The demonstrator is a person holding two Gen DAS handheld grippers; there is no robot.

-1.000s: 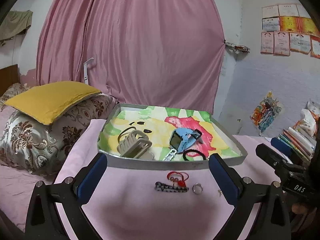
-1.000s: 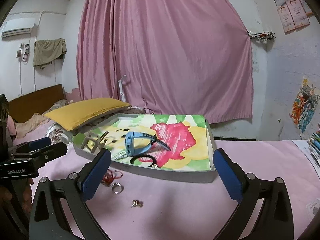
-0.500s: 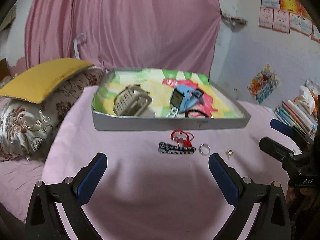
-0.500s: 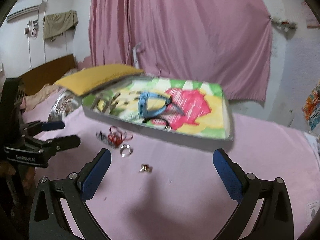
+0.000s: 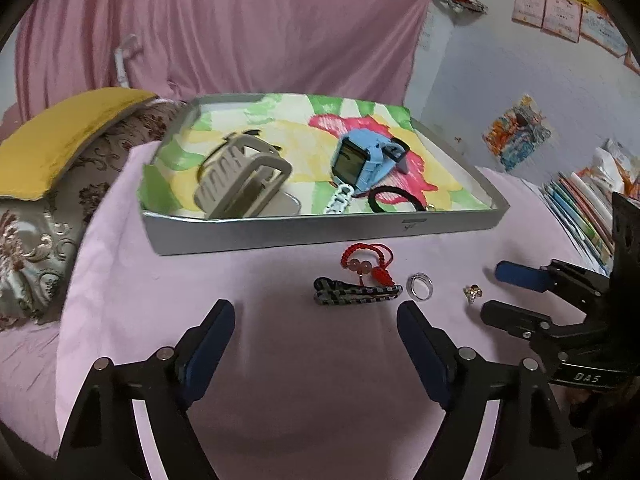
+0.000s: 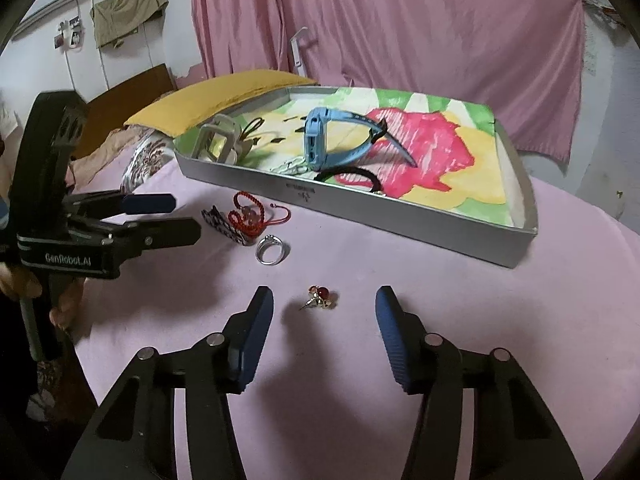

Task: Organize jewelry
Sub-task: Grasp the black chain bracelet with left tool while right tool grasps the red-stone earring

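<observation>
Both grippers' fingers are gaping apart, empty: right gripper (image 6: 324, 306) hovering around earring (image 6: 319, 297), left gripper (image 5: 316, 318) near hair clip (image 5: 356, 295), both before tray (image 5: 320, 229).

Bare pink cloth (image 6: 400, 276) surrounds the earring (image 6: 319, 297); tray (image 6: 400, 220) walls behind.

Left gripper (image 5: 316, 312) and right gripper (image 6: 324, 300) hover (jaws spread).

A pink curtain (image 5: 224, 28) hung behind the pink-covered surface (image 5: 280, 360), and a yellow cushion (image 5: 60, 136) lay on a patterned pillow (image 5: 52, 216) at the left. Papers (image 5: 568, 12) were stuck on the wall, books (image 5: 576, 208) were stacked at the right, and an olive cloth (image 6: 128, 12) hung high.
</observation>
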